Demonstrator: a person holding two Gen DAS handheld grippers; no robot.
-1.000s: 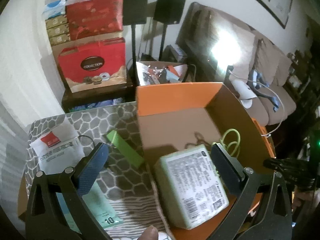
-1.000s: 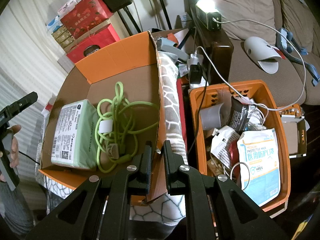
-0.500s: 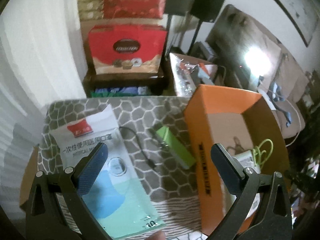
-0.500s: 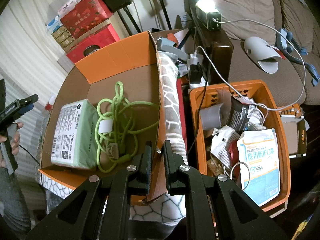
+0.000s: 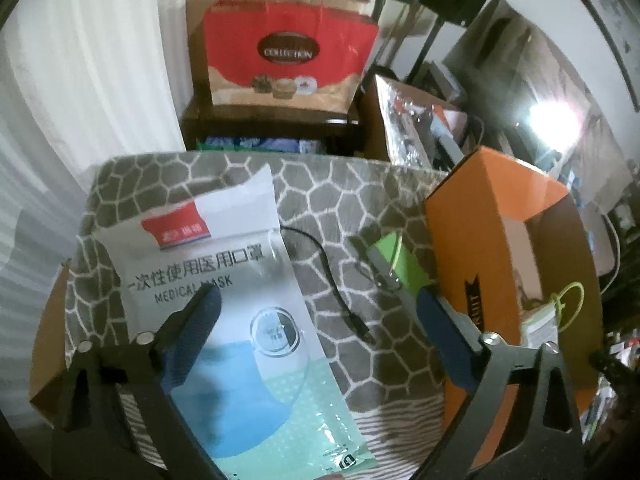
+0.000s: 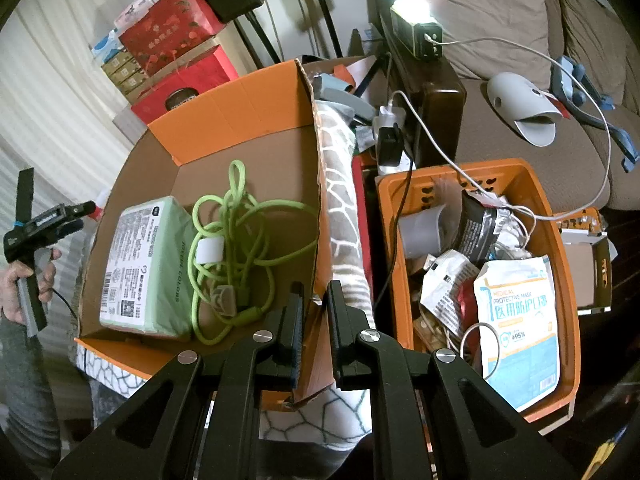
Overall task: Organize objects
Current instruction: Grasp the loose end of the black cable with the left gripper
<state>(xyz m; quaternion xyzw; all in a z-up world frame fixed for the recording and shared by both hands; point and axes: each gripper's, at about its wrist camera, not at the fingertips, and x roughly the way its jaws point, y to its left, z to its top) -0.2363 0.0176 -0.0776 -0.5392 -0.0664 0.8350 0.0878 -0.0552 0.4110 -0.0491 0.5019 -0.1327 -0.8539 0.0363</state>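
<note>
Over the giraffe-print blanket (image 5: 352,200) the left gripper (image 5: 316,304) hangs with its jaws spread wide, empty, its blue pads (image 5: 200,312) either side of the view; in the right wrist view a bare hand (image 6: 24,284) grips its handle at 9 o'clock. Under its left pad lies a medical mask packet (image 5: 240,280), printed "MEDICAL MASK" with Chinese characters. Toward 2 o'clock a green power bank (image 5: 404,264) lies just beside the orange cardboard box (image 5: 472,248), a black cable (image 5: 336,280) between packet and bank. At 12 o'clock stands a red bag (image 5: 288,56) marked "COLLECTION". The right gripper (image 6: 316,320) is clamped on the box's near right corner flap. Inside the box lie a pale green pack (image 6: 148,268) with a barcode label and a tangled lime-green cable (image 6: 240,240). At 3 o'clock an orange plastic basket (image 6: 560,240) holds a packet reading "PROTECTIVE MASK" (image 6: 520,328).
</note>
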